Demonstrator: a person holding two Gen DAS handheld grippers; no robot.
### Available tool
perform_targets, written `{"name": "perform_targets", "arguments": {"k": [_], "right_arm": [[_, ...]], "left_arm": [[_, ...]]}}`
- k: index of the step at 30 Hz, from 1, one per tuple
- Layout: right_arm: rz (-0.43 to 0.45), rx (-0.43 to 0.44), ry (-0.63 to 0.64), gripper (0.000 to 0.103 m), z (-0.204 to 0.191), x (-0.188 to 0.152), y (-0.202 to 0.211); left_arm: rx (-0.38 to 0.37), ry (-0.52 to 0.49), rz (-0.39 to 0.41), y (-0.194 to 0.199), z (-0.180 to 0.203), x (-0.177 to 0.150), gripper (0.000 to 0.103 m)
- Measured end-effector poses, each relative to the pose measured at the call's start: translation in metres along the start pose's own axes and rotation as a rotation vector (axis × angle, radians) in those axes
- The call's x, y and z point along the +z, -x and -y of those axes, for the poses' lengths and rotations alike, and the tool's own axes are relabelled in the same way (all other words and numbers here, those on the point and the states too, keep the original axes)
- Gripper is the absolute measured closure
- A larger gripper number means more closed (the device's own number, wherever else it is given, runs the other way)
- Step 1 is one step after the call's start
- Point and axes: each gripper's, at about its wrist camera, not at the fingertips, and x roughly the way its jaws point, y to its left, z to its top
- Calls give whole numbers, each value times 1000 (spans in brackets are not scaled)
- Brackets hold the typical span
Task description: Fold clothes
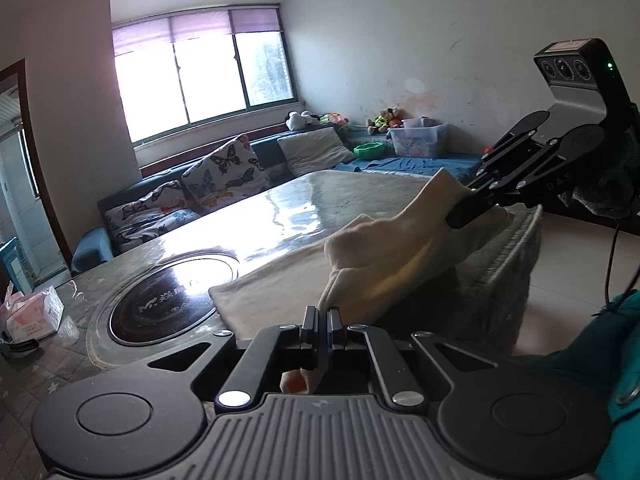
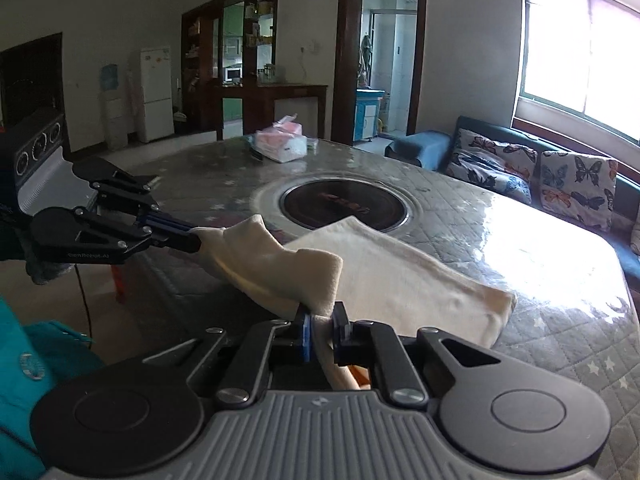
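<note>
A living room with a bright window [image 1: 200,76] and a dark sofa [image 2: 624,196] under it, carrying butterfly-print cushions [image 1: 224,172]. In the middle stands a large table [image 1: 256,216] under a grey quilted cover with small stars and a glossy clear sheet that glares in the window light. A round dark cooktop [image 2: 342,208] is set into the table's centre. A tissue pack [image 2: 282,146] lies on the far part of the table in the right wrist view; in the left wrist view it sits at the left edge. A white fridge [image 2: 156,94] and a wooden cabinet stand by the far wall.

A cream cloth [image 2: 400,276] lies on the table beside the cooktop, one corner reaching over the cooktop's rim. Its far part rests flat on the cover; its near edge is raised off the table and sags between the two grippers.

The left gripper [image 1: 323,320] is clamped tight on one end of that raised edge, with a bit of cloth poking out behind the fingers. In the right wrist view it shows at the left, pinching the cloth's tip.

The right gripper [image 2: 322,328] is closed on the other end of the edge, a thick fold of cloth bunched between its pads, one of them blue. In the left wrist view it shows at the right, biting the cloth near the table's edge.

A teal sleeve [image 2: 24,360] shows at the lower edge of both views, and a dark grey glove sits behind each gripper.
</note>
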Motion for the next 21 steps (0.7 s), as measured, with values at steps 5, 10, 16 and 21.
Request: {"name": "perform_targets", "arguments": {"k": [5, 10, 16, 21], "right_arm": [[-2, -7, -14, 94, -1, 1, 3], [16, -33, -11, 94, 13, 15, -6], [23, -67, -19, 94, 47, 41, -34], [-5, -96, -37, 94, 86, 57, -78]], "left_arm": [[16, 6, 15, -6, -3, 7, 99], [46, 26, 34, -30, -21, 22, 99], [78, 54, 23, -81, -53, 44, 99], [98, 84, -34, -141, -77, 56, 99]]}}
